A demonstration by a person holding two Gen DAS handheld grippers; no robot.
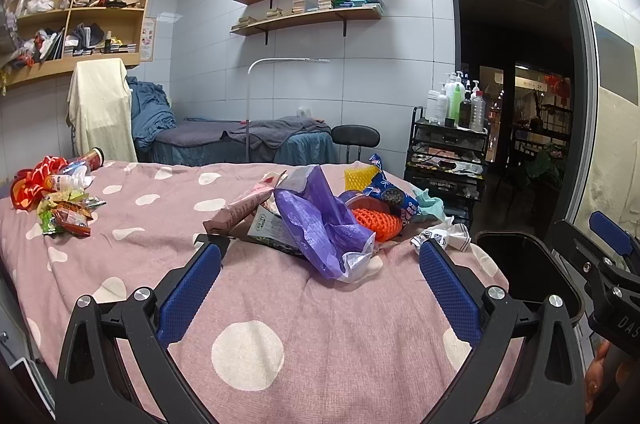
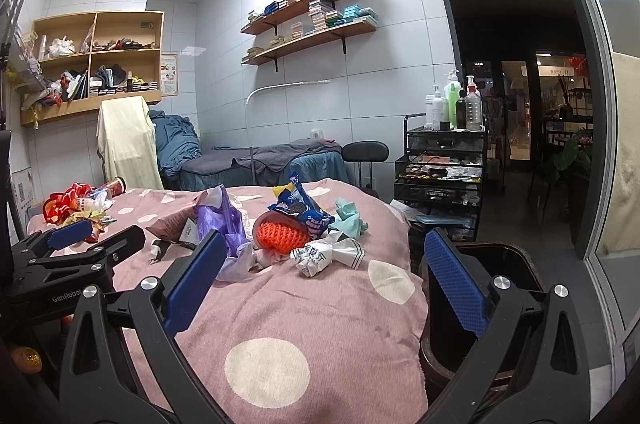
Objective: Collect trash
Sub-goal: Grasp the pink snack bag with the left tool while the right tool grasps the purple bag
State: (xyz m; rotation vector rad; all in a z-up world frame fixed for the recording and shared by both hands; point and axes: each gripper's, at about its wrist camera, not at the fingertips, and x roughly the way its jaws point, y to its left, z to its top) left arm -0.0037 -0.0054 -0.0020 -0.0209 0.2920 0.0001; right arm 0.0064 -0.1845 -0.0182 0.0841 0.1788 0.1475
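Trash lies on a pink polka-dot bed (image 1: 256, 304). A middle pile holds a purple plastic bag (image 1: 320, 228), orange foam net (image 1: 378, 222), blue cookie wrapper (image 1: 390, 194), pink wrapper (image 1: 240, 208) and crumpled white paper (image 1: 444, 236). A second pile (image 1: 60, 192) of wrappers and bottles lies far left. My left gripper (image 1: 320, 256) is open and empty, just short of the purple bag. My right gripper (image 2: 324, 256) is open and empty, near the white paper (image 2: 328, 254), orange net (image 2: 280, 234) and purple bag (image 2: 224, 224). A black bin (image 2: 496, 264) stands beside the bed's right edge.
A black trolley (image 2: 440, 168) with bottles stands behind the bin, next to a dark doorway. A second bed (image 1: 240, 144), a black stool (image 1: 354, 136) and a chair with a cream cloth (image 1: 102, 108) lie beyond. Wall shelves hang above.
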